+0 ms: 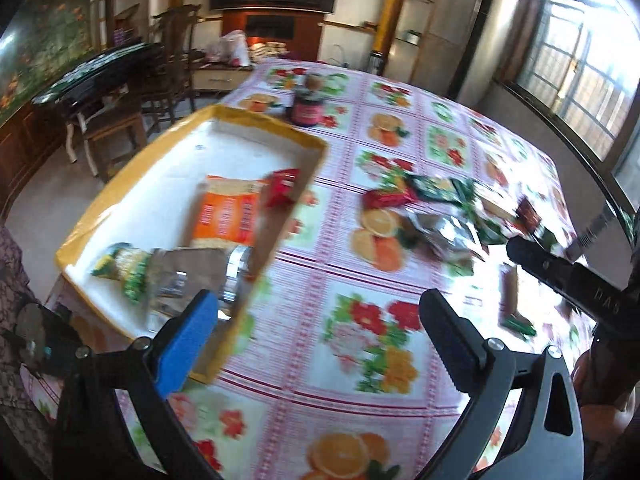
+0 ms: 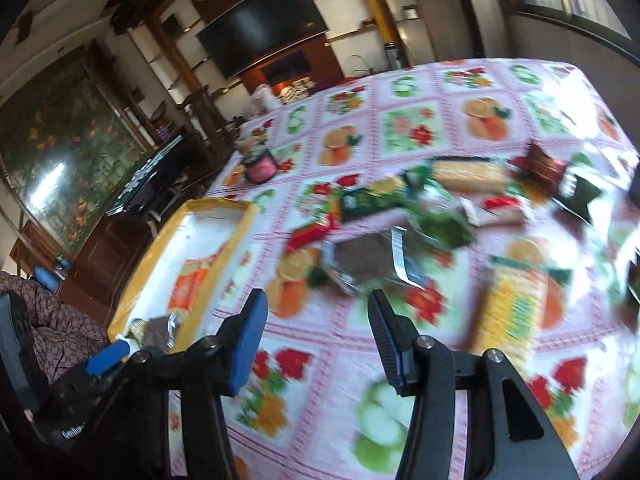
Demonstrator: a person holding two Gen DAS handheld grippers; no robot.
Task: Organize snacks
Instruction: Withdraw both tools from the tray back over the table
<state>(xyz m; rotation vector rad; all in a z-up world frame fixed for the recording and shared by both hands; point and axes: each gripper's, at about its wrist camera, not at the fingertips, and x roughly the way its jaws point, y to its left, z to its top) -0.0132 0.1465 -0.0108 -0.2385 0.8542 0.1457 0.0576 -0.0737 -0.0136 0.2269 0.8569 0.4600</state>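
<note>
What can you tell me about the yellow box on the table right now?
The yellow box is a shallow open rectangular tray with yellow walls and a white floor, cardboard by its look. It rests flat at the left edge of the fruit-print tablecloth. Inside lie an orange packet, a small red packet, a silvery brown packet and a green-yellow packet. No gripper touches it.

Bare counter [image 1: 360, 280] lies open just right of the yellow-rimmed tray [image 1: 296, 200]; beyond that gap a snack pile [image 1: 440, 208] blocks passage, and a jar [image 1: 307, 110] stands behind the tray.
</note>
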